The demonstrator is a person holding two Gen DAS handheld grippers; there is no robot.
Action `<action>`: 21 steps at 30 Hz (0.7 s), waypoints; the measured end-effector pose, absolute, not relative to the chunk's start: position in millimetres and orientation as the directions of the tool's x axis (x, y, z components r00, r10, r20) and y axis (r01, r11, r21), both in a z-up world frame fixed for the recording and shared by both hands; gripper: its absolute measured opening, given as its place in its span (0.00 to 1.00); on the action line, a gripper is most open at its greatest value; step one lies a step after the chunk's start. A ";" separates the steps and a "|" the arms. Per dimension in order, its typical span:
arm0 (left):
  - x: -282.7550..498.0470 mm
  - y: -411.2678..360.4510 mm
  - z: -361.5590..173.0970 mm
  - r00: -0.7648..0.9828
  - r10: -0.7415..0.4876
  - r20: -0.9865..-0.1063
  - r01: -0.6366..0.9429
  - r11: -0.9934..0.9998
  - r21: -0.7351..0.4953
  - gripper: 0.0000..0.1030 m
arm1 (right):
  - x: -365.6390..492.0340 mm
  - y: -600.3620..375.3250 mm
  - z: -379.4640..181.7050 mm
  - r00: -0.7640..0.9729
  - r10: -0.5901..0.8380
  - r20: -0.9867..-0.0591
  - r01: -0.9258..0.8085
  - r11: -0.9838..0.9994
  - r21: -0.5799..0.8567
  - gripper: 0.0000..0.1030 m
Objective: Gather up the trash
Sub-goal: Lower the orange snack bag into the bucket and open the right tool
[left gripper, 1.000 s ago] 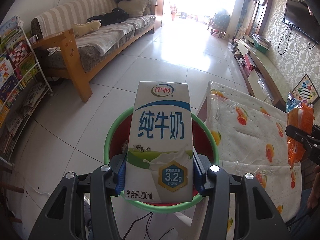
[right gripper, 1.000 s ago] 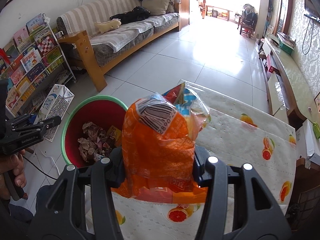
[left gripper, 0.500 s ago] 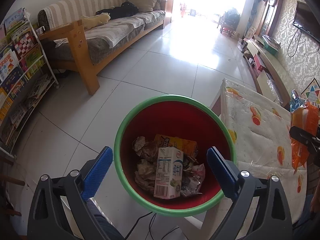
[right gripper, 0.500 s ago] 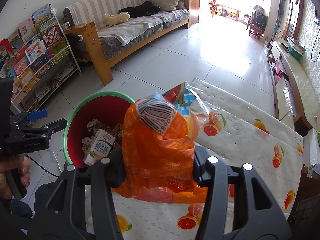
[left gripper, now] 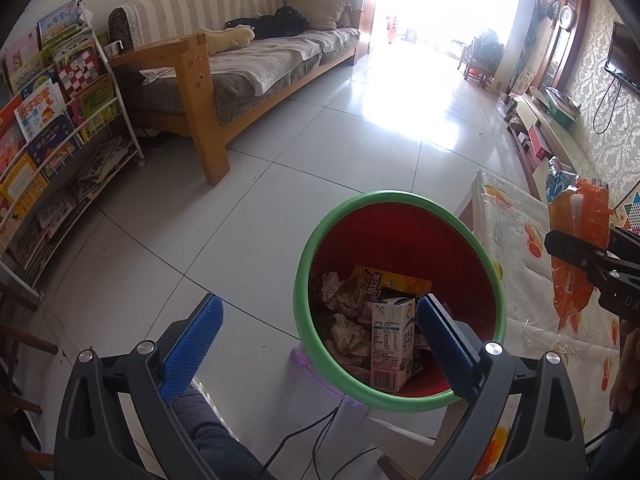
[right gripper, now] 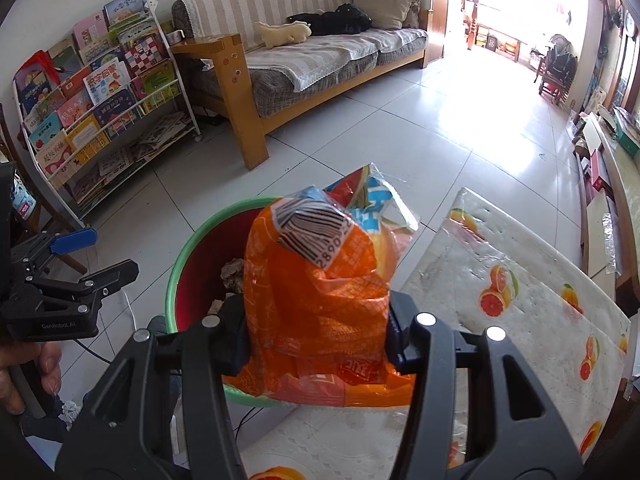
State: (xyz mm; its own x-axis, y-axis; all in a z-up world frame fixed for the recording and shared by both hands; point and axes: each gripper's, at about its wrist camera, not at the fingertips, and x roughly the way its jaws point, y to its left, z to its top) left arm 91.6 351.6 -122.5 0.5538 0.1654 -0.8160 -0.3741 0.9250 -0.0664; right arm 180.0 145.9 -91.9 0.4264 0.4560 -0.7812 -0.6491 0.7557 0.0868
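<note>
Claws first, nearest the lens: the left claw (left gripper: 318, 344) has sprung wide, blue pads spread as far as they go and nothing between them, where a second ago it was clamped on the white and blue milk carton (left gripper: 392, 344). That carton now stands among the rubbish inside the round red bin with the green rim (left gripper: 400, 198), so one piece of trash is home and the left hand is free for the next pick. Over on the other side, the right claw (right gripper: 316, 330) has not let go of anything: its jaws sit partly closed, squeezing the crumpled orange plastic snack bag (right gripper: 316, 300) from both sides, and it has carried the bag across from over the worktop with the orange-fruit print cloth (right gripper: 520, 280) until it hangs over the near rim of the bin. My read is that this bag only needs a release to drop in. Count it up: two claws, one bag in hand, one bin, one carton in it beside one yellow packet (left gripper: 384, 282) and several balls of crumpled paper, too tangled to number. Farther back, one striped sofa (left gripper: 256, 52), one white wire book rack (left gripper: 52, 128).
</note>
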 end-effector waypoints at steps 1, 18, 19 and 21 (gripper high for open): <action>89.5 354.3 -122.6 0.555 0.170 -0.815 -0.380 0.923 -0.066 0.91 | 179.1 152.0 -94.3 0.421 0.458 -0.783 -0.655 0.751 0.087 0.48; 80.7 385.6 -128.6 0.568 0.203 -0.797 -0.442 0.893 -0.088 0.91 | 176.9 205.7 -122.8 0.362 0.440 -0.822 -0.710 0.702 0.063 0.48; 79.5 386.8 -129.0 0.566 0.209 -0.797 -0.448 0.890 -0.085 0.91 | 176.4 207.5 -125.2 0.359 0.437 -0.825 -0.712 0.699 0.060 0.48; 77.4 390.7 -131.1 0.562 0.213 -0.799 -0.460 0.884 -0.088 0.91 | 176.7 210.1 -129.9 0.354 0.429 -0.831 -0.715 0.697 0.055 0.49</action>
State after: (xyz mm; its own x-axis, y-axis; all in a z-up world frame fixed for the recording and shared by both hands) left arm 77.4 390.7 -131.1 0.5619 0.2127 -0.7994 -0.4595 0.8838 -0.0878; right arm 176.7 210.1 -129.9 0.3542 0.4286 -0.8312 -0.7149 0.6971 0.0548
